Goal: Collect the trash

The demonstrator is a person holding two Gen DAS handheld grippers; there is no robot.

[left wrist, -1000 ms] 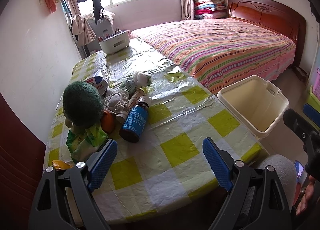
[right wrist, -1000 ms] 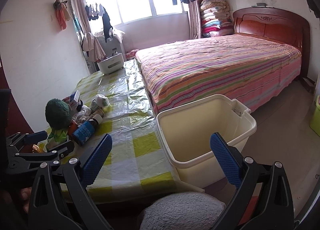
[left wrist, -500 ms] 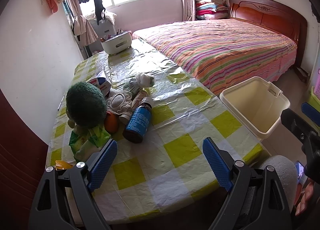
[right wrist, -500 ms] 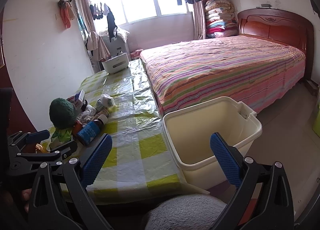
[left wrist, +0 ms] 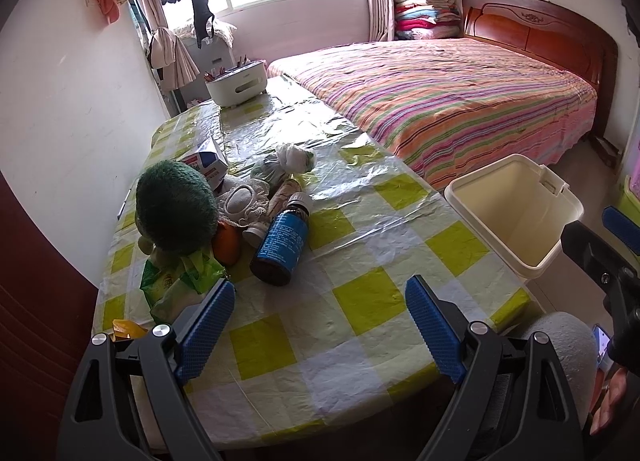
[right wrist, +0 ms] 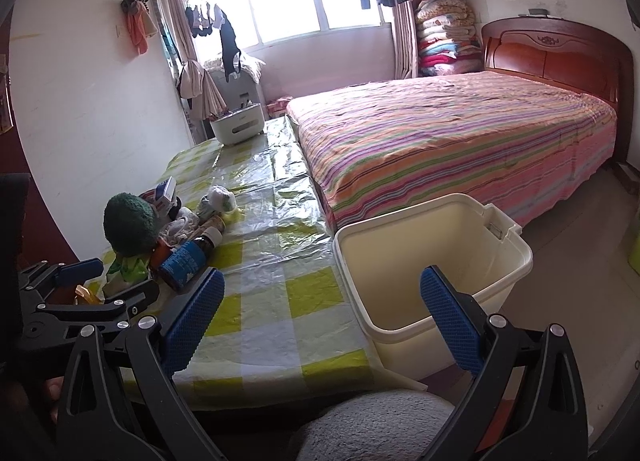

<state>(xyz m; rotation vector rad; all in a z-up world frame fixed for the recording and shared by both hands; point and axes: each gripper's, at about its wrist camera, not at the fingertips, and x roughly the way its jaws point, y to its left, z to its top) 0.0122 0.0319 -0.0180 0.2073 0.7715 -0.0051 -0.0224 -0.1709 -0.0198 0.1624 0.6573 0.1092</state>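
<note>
Presently listed, left wrist view: the left gripper (left wrist: 320, 325) fills the bottom of the frame, blue pads spread wide with nothing between them, over the near end of a table (left wrist: 360, 301) under a yellow-and-white checked cloth and clear plastic sheet.

Trash pile, left of centre in that view, on the table:
- dark green knitted ball (left wrist: 176, 209), at the left of the pile;
- blue-labelled brown bottle (left wrist: 282, 243), lying on its side, cap pointing toward the top of the frame;
- orange fruit (left wrist: 227, 245), between ball and bottle, touching both;
- green wrapper (left wrist: 176, 285), below the ball, just beside the left pad;
- small carton (left wrist: 204, 163), red, white and blue, above the ball;
- crumpled white wad (left wrist: 294, 157), upper right of the pile;
- pale lace-edged item (left wrist: 244, 201) and a slim tan tube (left wrist: 284, 193), mid-pile, details unclear.

Cream bin (left wrist: 516, 213), right of centre, standing off the table's right edge, lidless; no contents visible.

Right wrist view: the right gripper (right wrist: 322, 315) at the bottom of the frame, jaws likewise wide apart and empty, straddling the table edge and the bin's near wall. The left gripper shows at lower left beside the pile.

Background: white caddy (left wrist: 236, 83) at the table's far end; striped bed (left wrist: 460, 101), upper right.
</note>
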